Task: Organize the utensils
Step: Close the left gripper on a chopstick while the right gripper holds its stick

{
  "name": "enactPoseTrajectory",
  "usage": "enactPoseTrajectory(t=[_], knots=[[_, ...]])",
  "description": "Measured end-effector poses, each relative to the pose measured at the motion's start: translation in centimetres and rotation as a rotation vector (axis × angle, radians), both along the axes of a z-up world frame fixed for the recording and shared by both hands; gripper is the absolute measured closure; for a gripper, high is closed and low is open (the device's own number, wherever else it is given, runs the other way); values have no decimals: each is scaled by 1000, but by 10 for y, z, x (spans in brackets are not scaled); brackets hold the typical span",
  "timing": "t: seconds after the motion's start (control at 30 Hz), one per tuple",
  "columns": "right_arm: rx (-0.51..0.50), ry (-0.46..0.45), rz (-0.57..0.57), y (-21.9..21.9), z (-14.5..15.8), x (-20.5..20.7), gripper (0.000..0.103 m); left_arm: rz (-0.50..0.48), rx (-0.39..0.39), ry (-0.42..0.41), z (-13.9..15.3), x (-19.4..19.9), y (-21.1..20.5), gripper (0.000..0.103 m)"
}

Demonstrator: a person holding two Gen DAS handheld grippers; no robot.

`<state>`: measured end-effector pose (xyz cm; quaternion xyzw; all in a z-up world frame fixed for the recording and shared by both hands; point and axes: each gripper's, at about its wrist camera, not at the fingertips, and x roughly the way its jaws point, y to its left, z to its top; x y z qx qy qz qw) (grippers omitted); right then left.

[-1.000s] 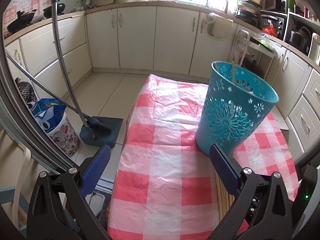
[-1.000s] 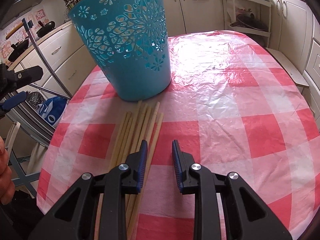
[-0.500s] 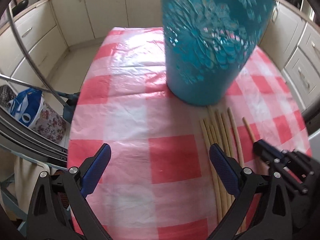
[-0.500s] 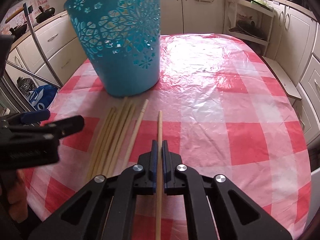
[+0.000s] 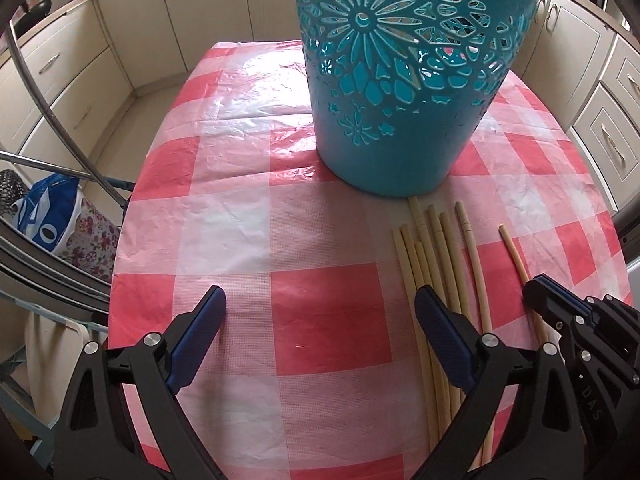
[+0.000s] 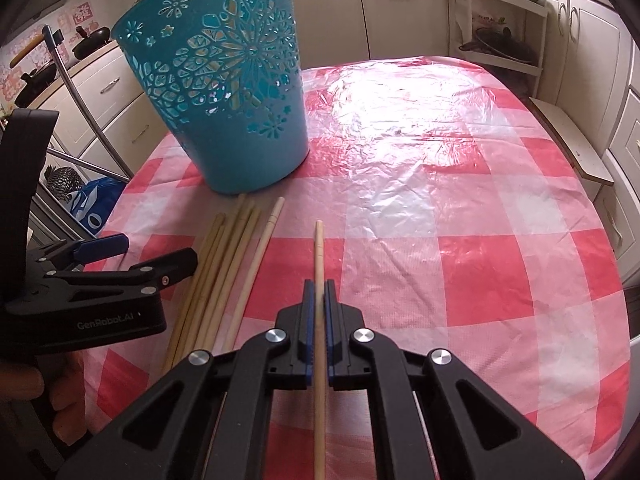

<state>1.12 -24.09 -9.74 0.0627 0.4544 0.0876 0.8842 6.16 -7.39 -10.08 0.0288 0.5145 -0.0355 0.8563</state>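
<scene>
A teal cut-out basket (image 5: 404, 80) stands on the red and white checked tablecloth (image 5: 320, 328); it also shows in the right wrist view (image 6: 236, 100). Several pale wooden chopsticks (image 5: 432, 264) lie in a bundle in front of it, also seen in the right wrist view (image 6: 224, 264). My right gripper (image 6: 319, 292) is shut on one chopstick (image 6: 319, 256), apart from the bundle, pointing forward; it shows in the left wrist view (image 5: 538, 300) too. My left gripper (image 5: 320, 304) is open and empty, low over the cloth left of the bundle.
Cream kitchen cabinets (image 6: 400, 12) surround the table. A metal drying rack (image 5: 48, 120) and a blue bag (image 5: 48, 216) stand off the left edge. A small shelf with a pan (image 6: 504, 44) stands behind the table at the right.
My right gripper closed on one chopstick and drew it right of the bundle. My left gripper tilted down and moved closer to the basket and the cloth.
</scene>
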Motion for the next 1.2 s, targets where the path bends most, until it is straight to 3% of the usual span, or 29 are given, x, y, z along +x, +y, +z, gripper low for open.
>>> enactPoseTrajectory(t=[0.5,0.6,0.67,0.9,1.0,1.17,1.2], knots=[[-2,4,1,1,0,1,98,-27,-7,-12,3,-3,-15,23],[5,6,-1,-1,1,1,98,-27,-4,-11,5,-5,-16,28],[6,7,-5,-3,1,1,98,-21,27,-11,3,-4,-12,37],[-7,4,3,-1,1,1,98,-37,33,-20,6,-5,-14,41],[-17,2,5,1,1,1,98,-62,27,-26,8,-6,-17,54],[-28,1,19,5,1,1,98,-109,-9,-10,11,-2,-19,95],[-20,3,16,4,1,2,98,-114,-20,-2,11,-2,-20,96]])
